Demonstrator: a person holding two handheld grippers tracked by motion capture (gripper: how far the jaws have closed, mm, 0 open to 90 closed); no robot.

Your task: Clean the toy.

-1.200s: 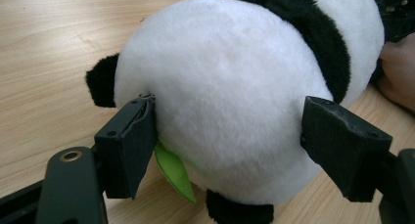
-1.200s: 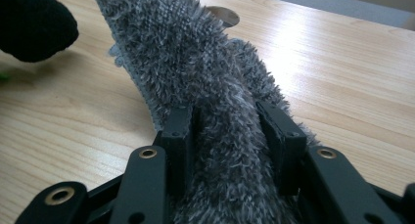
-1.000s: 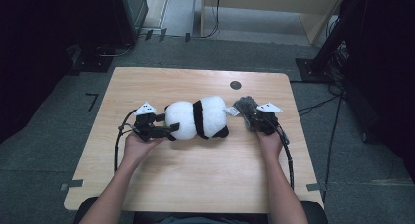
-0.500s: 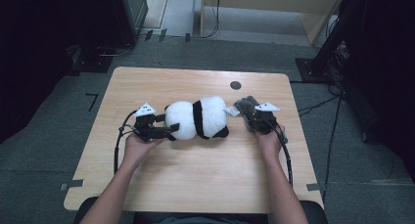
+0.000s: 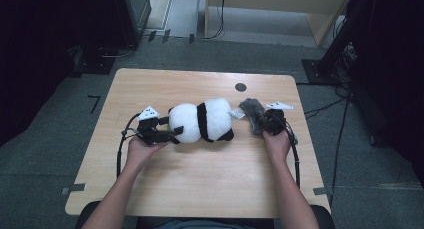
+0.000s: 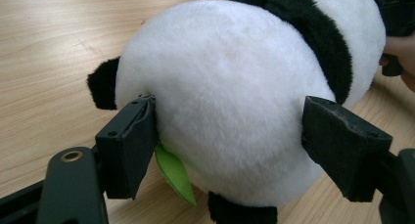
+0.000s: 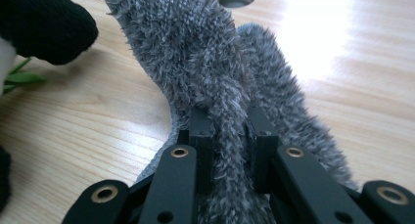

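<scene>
Two grips in play. Right gripper: jaws have just been closing and now pinch a fold of the grey fuzzy cloth tight between them, pile bulging out on both sides of the pads. Left gripper: jaws spread wide around the white round end of the panda plush, left pad touching the fur, right pad at the fur's edge; whether it truly squeezes I cannot tell, looks like a loose bracing hold.

High view: left gripper sits left of centre, plush lies on its side mid-frame on the worktop, cloth just right of the plush, near its white tag, right gripper on the cloth's right side. Green leaf piece pokes out under the plush by the left pad.

Step in hand, as I judge it: lift the cloth off the worktop while the plush is held steady. To do it well:
- keep the pinch on the cloth firm, fuzzy pile can slip
- raise straight up first, so the hanging part clears the panda's black paw
- left jaws should brace only, not drag the plush
- watch the leaf, don't trap it under the left pad
- keep cables clear of the cloth

Small dark round mark in the worktop sits above, out of the way.
</scene>
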